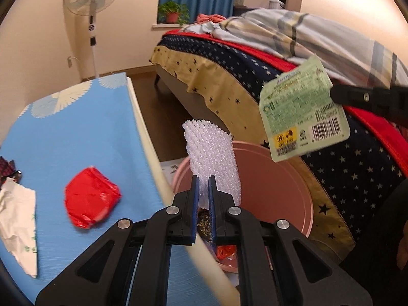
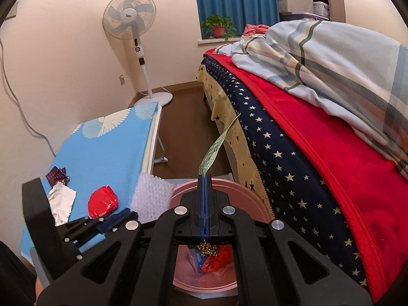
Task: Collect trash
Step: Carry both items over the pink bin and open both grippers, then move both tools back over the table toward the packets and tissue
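- In the left wrist view, we see the left gripper (image 1: 203, 178) with its fingers closed on a sheet of white foam netting (image 1: 211, 158), held upright over the pink bin (image 1: 293, 193).
- The bin stands on the floor between the worktop (image 1: 84, 137) and the bed (image 1: 229, 76).
- At the right of the same view we see a green label wrapper (image 1: 303, 112) hanging above the bin, pinched by the right gripper (image 1: 334, 94).
- On the blue worktop we find a crumpled red wrapper (image 1: 91, 201) and a torn white paper (image 1: 17, 227), apart from each other.
- In the right wrist view, the right gripper (image 2: 204, 178) has its fingers shut on the green wrapper's edge (image 2: 213, 153).
- Below, we make out what seems to be red and blue trash (image 2: 214, 260) already in the bin (image 2: 244, 191).
- The left gripper (image 2: 127, 213) holds the foam (image 2: 153, 199) beside the bin.
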